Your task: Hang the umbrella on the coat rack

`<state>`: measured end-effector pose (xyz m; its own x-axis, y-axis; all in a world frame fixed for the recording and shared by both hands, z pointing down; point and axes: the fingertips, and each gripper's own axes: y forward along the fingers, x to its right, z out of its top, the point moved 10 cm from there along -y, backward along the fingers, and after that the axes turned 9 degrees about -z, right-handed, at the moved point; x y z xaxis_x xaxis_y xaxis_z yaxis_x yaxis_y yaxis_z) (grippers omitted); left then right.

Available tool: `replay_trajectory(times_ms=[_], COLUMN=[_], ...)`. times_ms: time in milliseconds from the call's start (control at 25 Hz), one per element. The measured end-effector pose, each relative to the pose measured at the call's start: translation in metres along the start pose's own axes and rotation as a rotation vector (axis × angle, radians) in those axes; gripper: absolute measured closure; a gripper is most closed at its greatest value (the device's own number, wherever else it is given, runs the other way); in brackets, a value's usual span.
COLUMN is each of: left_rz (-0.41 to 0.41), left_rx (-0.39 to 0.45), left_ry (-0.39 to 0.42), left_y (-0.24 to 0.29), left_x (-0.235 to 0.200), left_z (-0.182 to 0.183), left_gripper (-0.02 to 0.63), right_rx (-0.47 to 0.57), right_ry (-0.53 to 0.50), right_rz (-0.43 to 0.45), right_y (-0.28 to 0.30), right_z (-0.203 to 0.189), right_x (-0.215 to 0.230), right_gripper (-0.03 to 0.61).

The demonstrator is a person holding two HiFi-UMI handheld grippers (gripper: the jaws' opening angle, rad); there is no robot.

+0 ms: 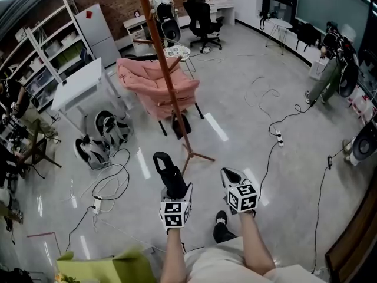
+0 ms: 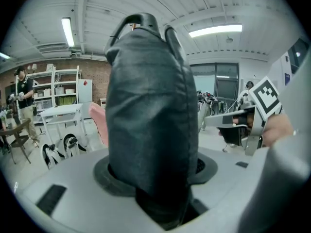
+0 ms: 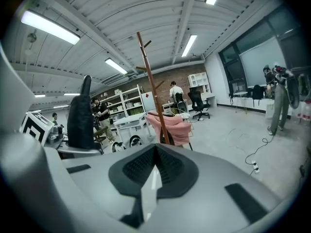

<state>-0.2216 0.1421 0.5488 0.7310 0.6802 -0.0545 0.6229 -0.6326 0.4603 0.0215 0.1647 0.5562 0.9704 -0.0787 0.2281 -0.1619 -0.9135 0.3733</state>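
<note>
Where cables (image 1: 266, 161) trail over glossy grey floor (image 1: 235, 99), the coat rack (image 1: 166, 69) stands.

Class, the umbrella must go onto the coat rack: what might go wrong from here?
Cables lie loose on the floor beside the path; the person's shoe may catch. The coat rack is slim on thin legs, so a knock from the umbrella may tip it. The left tool grips only the umbrella's lower end, so it may tilt or slip.

Bright ceiling strip lights (image 3: 48, 27) (fisheye-warped edges)
</note>
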Motion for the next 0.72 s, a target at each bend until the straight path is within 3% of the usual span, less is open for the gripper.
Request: replay_trajectory(times_ms=[400,720], left_rz=[0.079,0.114], left_rx=[0.009,-0.003], left_ry=[-0.001,-0.002], left_y=[0.043,0.056], left_x=[-0.031,-0.034], left_z=[0.030,0.044], left_gripper=[0.356,0.356], right_rx=[-0.016,-0.037], right_ry=[-0.023,0.030], right_rz=[0.074,0.058], right_y=[0.059,0.078], right_z=[0.032,0.034], right_x=[0.032,0.063], right_gripper=[0.574,0.574])
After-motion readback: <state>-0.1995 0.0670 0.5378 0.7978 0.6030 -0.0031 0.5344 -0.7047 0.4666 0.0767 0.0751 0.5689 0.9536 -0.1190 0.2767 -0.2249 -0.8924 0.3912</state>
